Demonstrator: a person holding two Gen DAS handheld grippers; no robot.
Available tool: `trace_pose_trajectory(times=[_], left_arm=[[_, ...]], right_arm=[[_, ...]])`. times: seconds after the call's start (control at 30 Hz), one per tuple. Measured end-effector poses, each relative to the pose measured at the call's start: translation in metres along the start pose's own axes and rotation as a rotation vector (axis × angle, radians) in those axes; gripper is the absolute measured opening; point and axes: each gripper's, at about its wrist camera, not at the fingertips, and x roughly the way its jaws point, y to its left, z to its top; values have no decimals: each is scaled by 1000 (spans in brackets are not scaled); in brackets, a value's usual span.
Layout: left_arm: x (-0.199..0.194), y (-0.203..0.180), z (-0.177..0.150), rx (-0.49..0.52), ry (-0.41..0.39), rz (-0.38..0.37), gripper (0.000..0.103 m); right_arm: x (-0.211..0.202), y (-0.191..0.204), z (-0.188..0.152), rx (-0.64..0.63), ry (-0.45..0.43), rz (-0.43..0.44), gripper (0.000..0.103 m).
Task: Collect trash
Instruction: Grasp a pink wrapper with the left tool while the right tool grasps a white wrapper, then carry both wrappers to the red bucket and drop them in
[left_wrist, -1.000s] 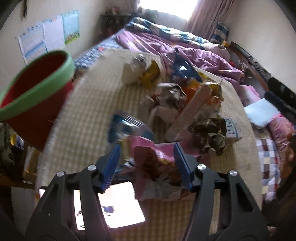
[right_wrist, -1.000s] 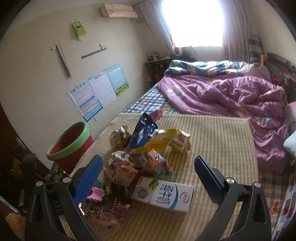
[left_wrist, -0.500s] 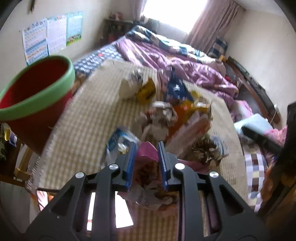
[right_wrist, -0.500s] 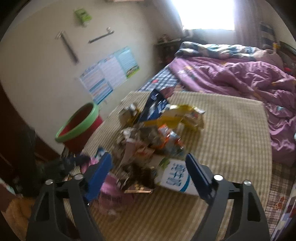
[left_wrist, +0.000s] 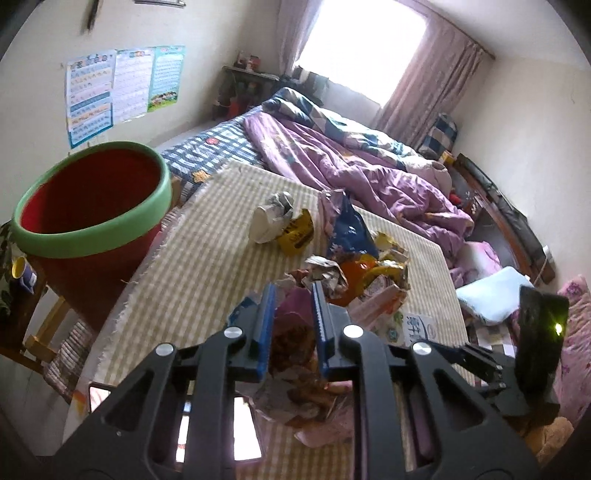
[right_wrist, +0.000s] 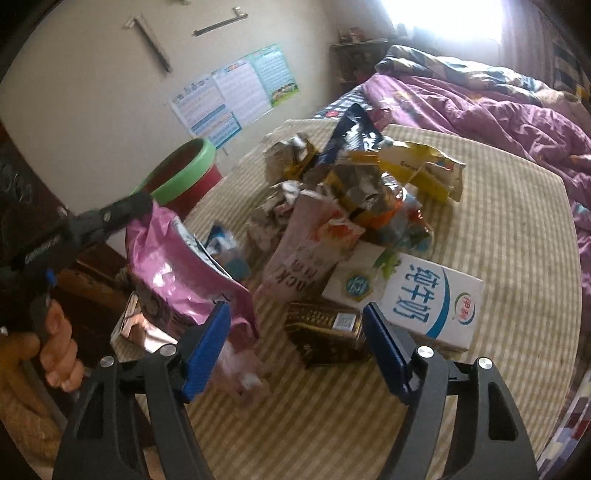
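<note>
Left wrist view: bare checked desk between red bin and trash pile; left gripper clamped on pink wrapper.

Right wrist view: desk's near edge clear; right gripper closing, jaws apart astride dark carton.

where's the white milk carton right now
In the right wrist view the white milk carton lies flat on the checked mat, right of the dark gold wrapper, at the pile's near edge.

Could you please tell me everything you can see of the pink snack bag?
The pink snack bag is a crinkled, glossy foil-like pouch, torn open, with printed pictures on its face. The left tongs are shut on its top, and it hangs crumpled below them, over the checked mat, left of the trash pile.
</note>
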Motion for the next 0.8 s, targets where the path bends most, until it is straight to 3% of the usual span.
trace_pose_trajectory(times=[0.17, 0.2, 0.6, 0.67, 0.7, 0.73, 0.8], left_arm=[[-10, 7, 5, -33, -44, -2, 18], [-10, 8, 5, -40, -49, -3, 18], [-13, 22, 5, -84, -58, 1, 15], [-12, 22, 3, -89, -58, 3, 15], [-12, 22, 4, -93, -60, 2, 15], [-12, 23, 4, -96, -64, 1, 15], [-13, 24, 5, -100, -72, -1, 15]], right_arm=[[3, -3, -12, -18, 27, -19, 70], [4, -6, -12, 5, 24, -20, 65], [34, -13, -7, -6, 55, -68, 56], [33, -9, -7, -23, 49, -68, 47], [31, -8, -7, -28, 42, -75, 22], [31, -8, -7, -30, 52, -70, 4], [30, -6, -9, -26, 55, -67, 1]])
